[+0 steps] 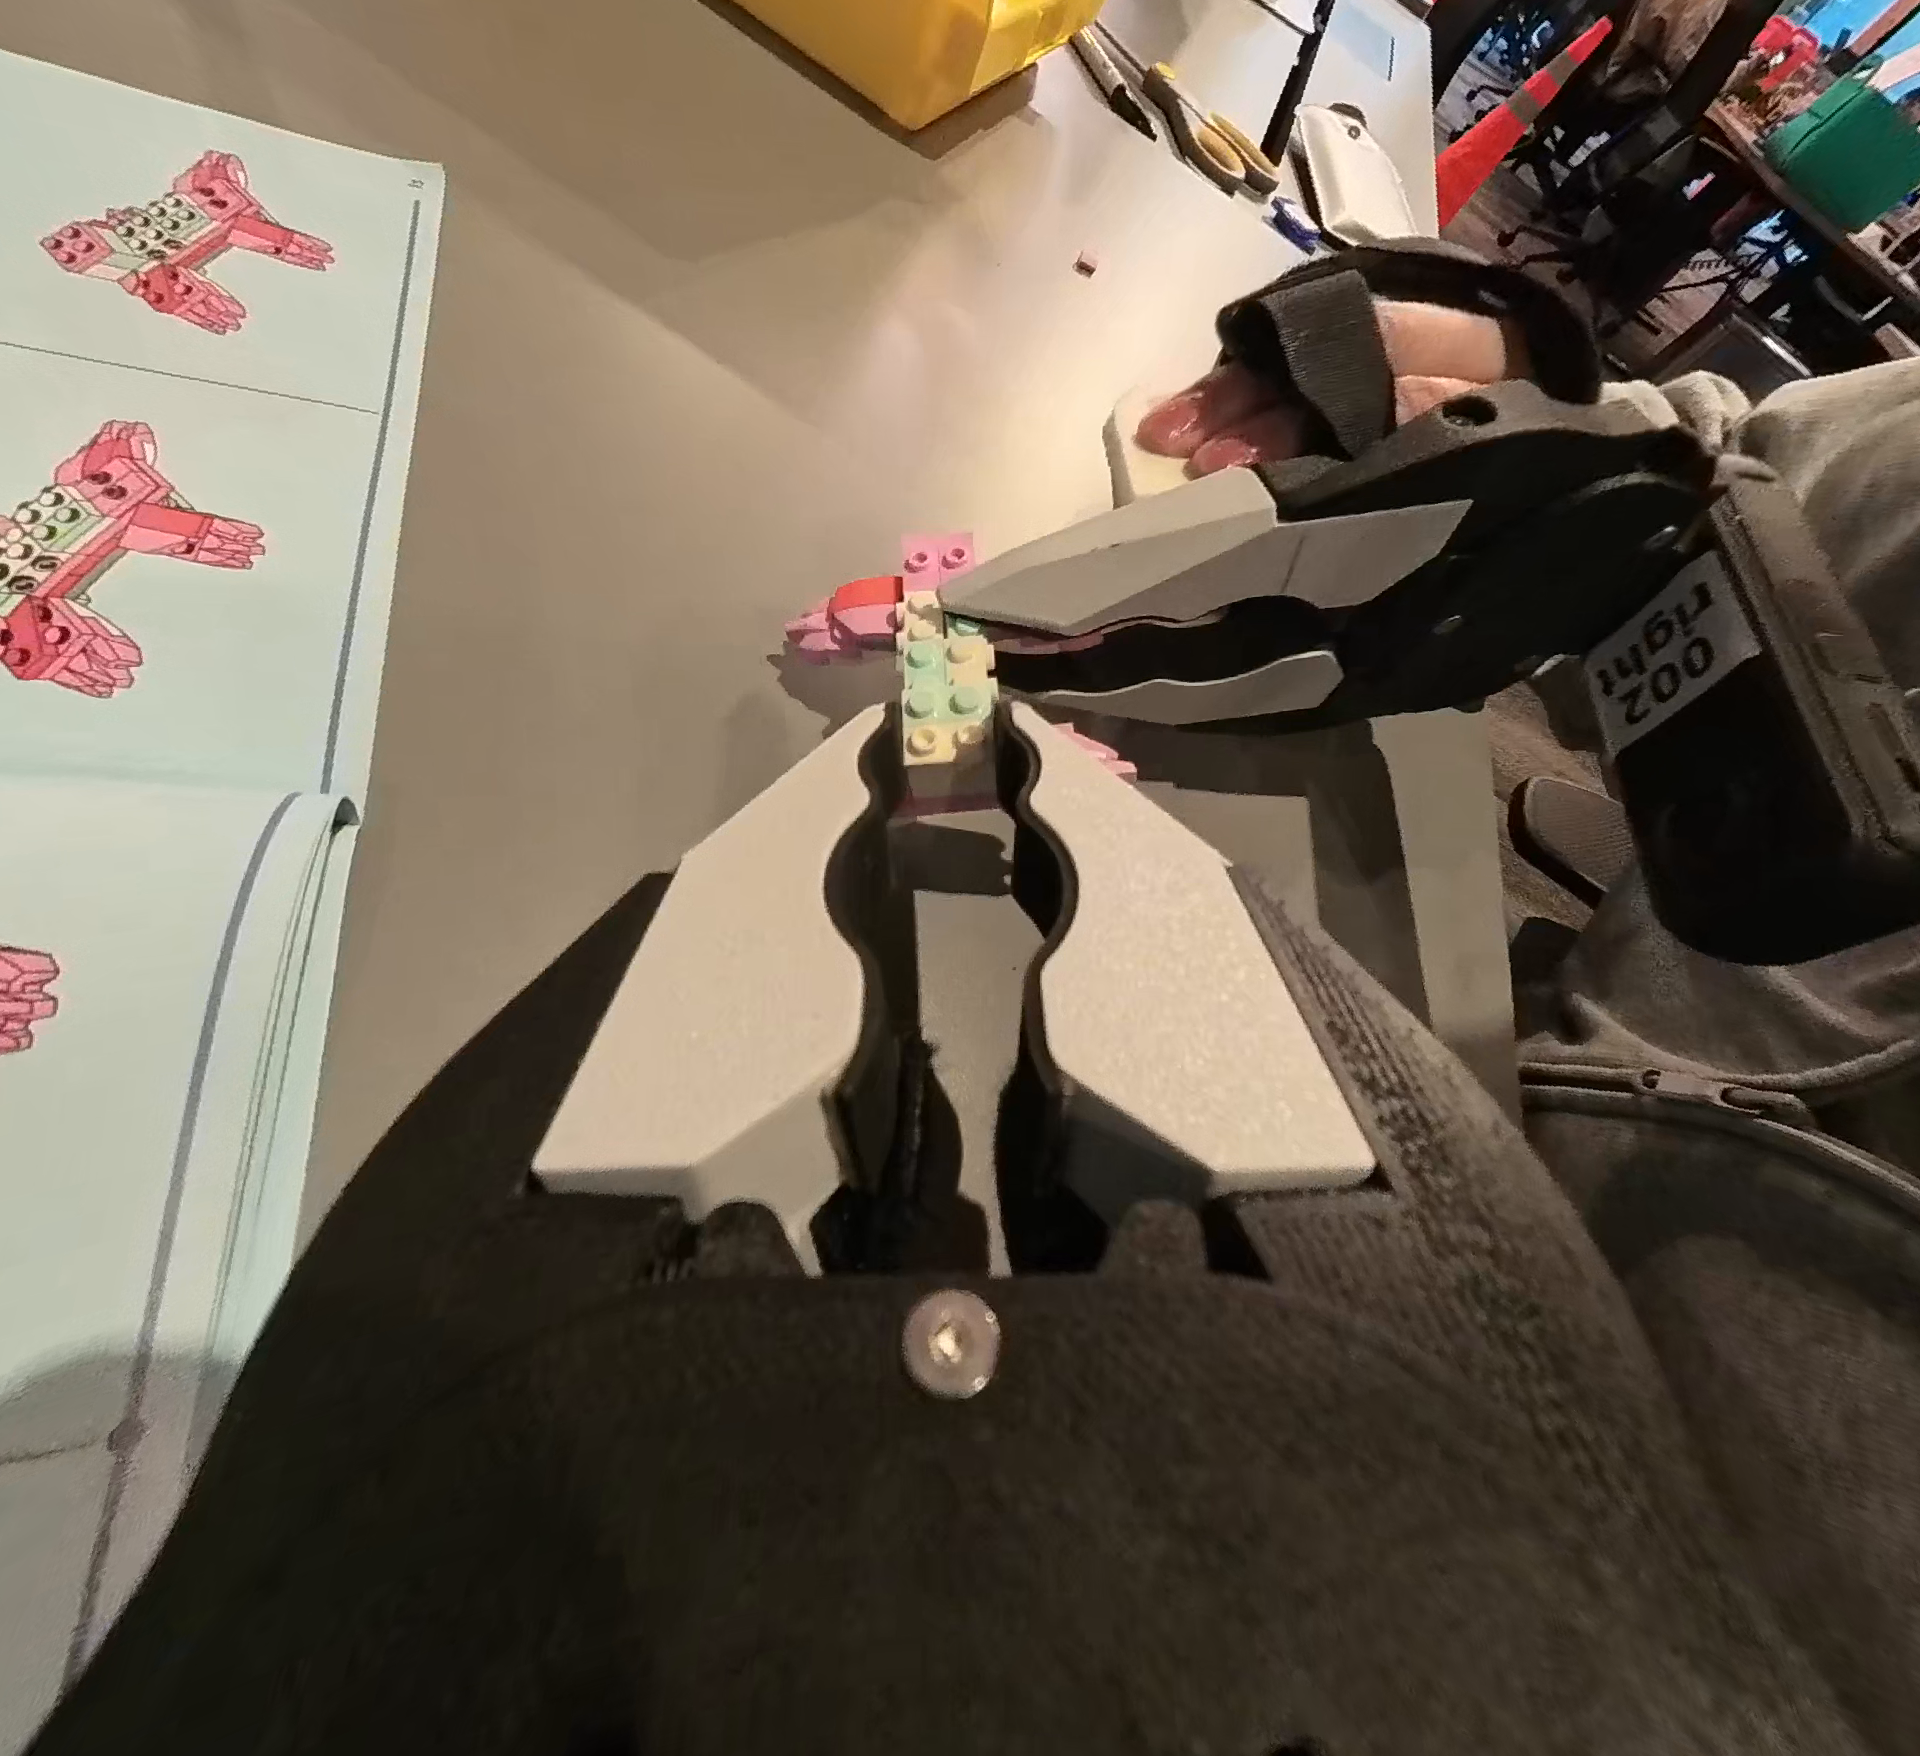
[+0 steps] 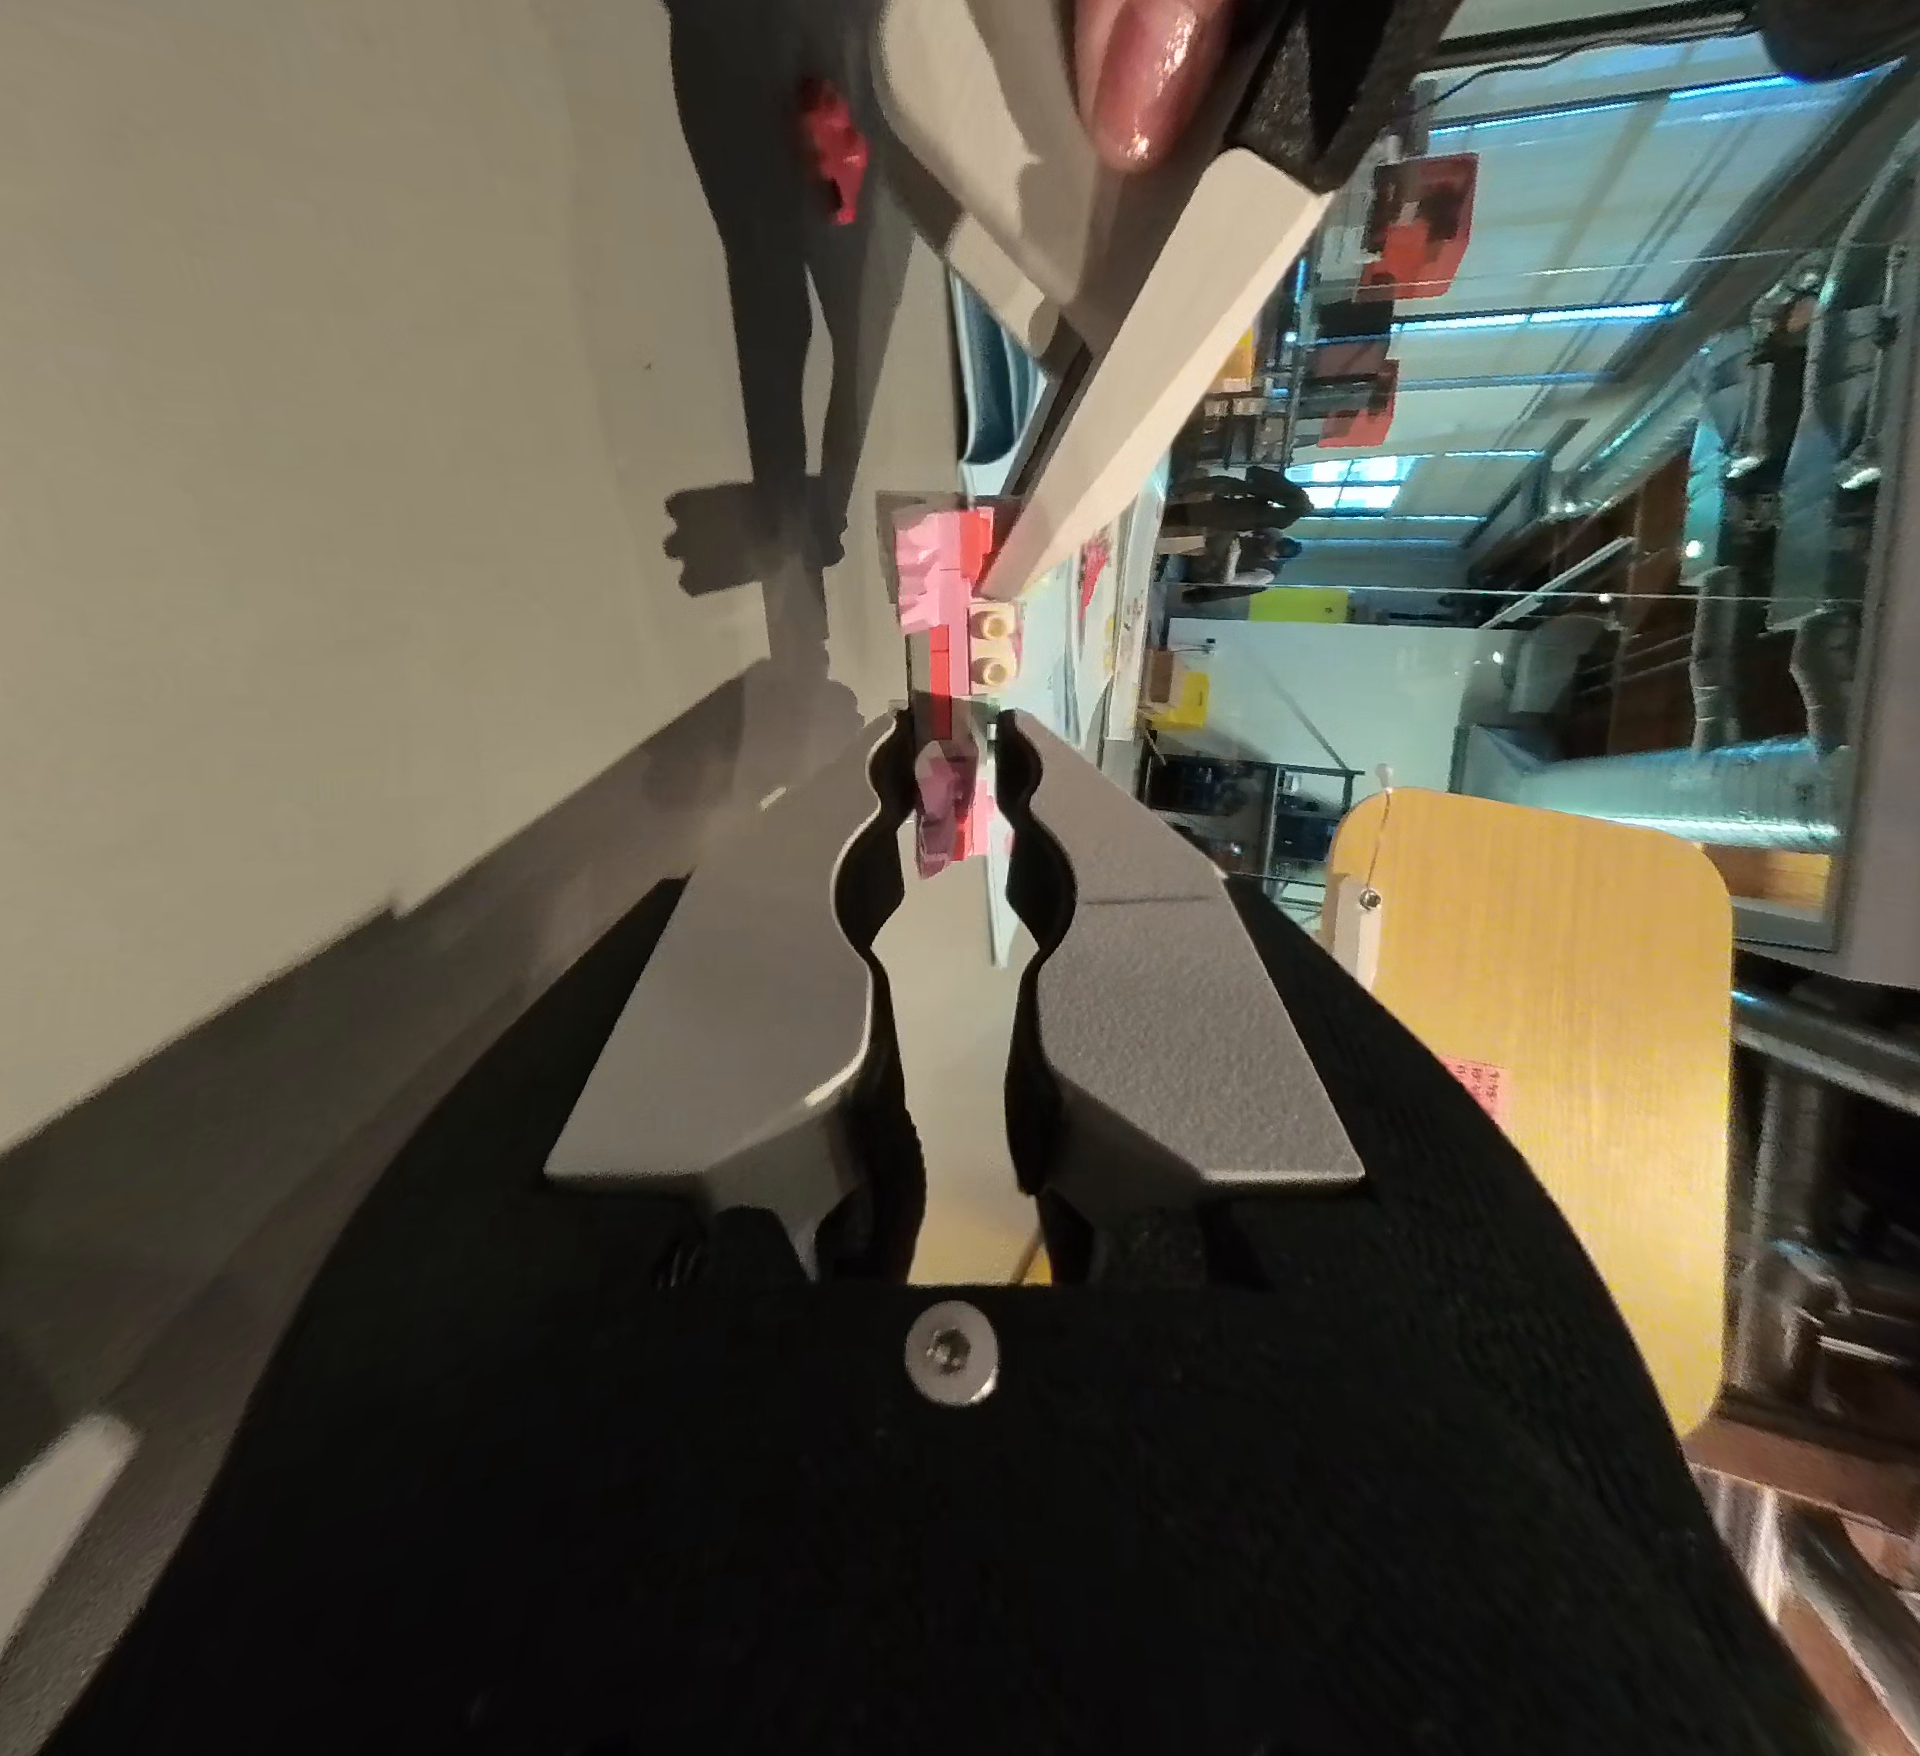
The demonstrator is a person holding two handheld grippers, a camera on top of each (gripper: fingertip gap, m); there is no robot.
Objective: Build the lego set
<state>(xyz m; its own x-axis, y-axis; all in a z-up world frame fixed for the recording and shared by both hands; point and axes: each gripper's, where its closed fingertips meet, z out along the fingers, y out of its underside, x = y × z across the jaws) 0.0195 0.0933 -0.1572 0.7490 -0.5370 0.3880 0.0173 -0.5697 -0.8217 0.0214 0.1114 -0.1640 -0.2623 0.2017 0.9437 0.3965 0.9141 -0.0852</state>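
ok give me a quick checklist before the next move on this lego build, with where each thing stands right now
1. Left gripper holding the lego model: ok, its fingers are closed on the near end of the pastel bricks.
2. Right gripper on the model: ok, its tips pinch the far side; in its own view pink and red parts sit between the fingers.
3. Model lifted off the table: cannot tell, a shadow lies beneath it but contact is hidden.
4. Instruction booklet open and readable: ok, it lies flat to the left with build steps showing.
5. Next piece within reach: cannot tell, only a small red piece lies loose on the table.
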